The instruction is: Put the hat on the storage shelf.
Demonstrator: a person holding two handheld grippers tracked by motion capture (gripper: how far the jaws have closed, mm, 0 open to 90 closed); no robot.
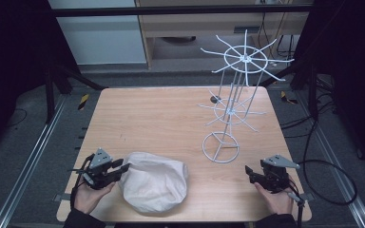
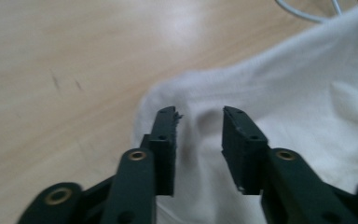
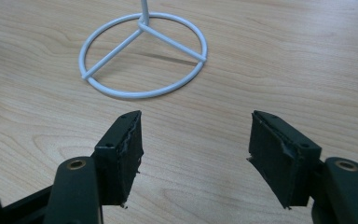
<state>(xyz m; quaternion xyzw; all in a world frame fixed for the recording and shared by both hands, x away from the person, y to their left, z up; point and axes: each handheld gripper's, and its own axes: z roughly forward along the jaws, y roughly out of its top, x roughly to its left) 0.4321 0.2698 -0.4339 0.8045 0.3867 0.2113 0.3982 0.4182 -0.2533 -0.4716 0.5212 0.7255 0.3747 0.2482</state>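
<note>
The left gripper was open at the white cloth's left edge; right of the cloth, the right gripper stood open near the wire rack.

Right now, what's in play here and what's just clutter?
In play, as far as I can judge:
white cloth, left tongs open at its edge
white wire rack
right tongs, open

Lying about:
small dark object behind the rack

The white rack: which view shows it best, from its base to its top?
The high view: there the rack stands whole, ring base, pole and both spoked tiers. The right gripper view gives a close look at the ring base and the foot of the pole. The left gripper view catches a thin white curve at its top edge, probably the base.
</note>
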